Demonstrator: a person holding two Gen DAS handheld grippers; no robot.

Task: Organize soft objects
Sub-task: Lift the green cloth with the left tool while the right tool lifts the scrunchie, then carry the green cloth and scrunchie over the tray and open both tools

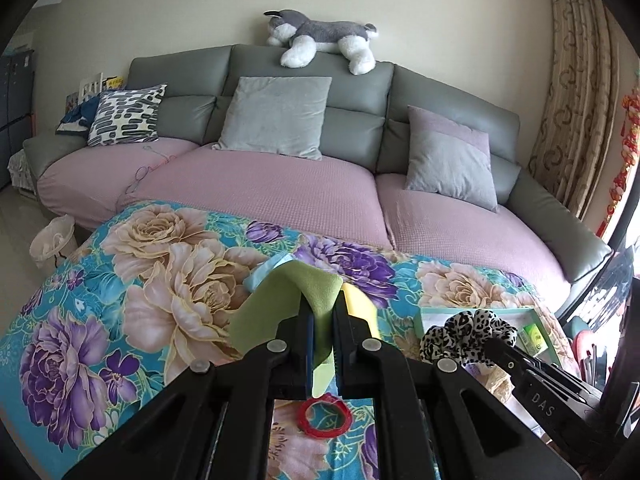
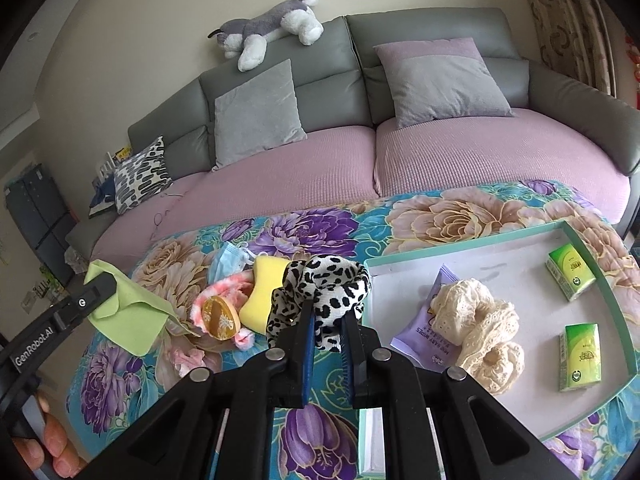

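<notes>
Big soft room, bright with daylight.
Grey sofa [image 1: 360, 92] with pink seats against a pale wall [image 1: 160, 12], curtain [image 1: 580, 80] at the side.

This is a living room in a home. A big grey sofa [image 1: 304, 92] with cushions [image 1: 276, 116] fills the middle, a toy dog [image 1: 320, 38] lies on top, and curtains [image 1: 580, 92] hang at the right.

Tray [image 2: 592, 268] floor bare between wipes [image 2: 424, 320] and tissue packs [image 2: 570, 276].
</notes>
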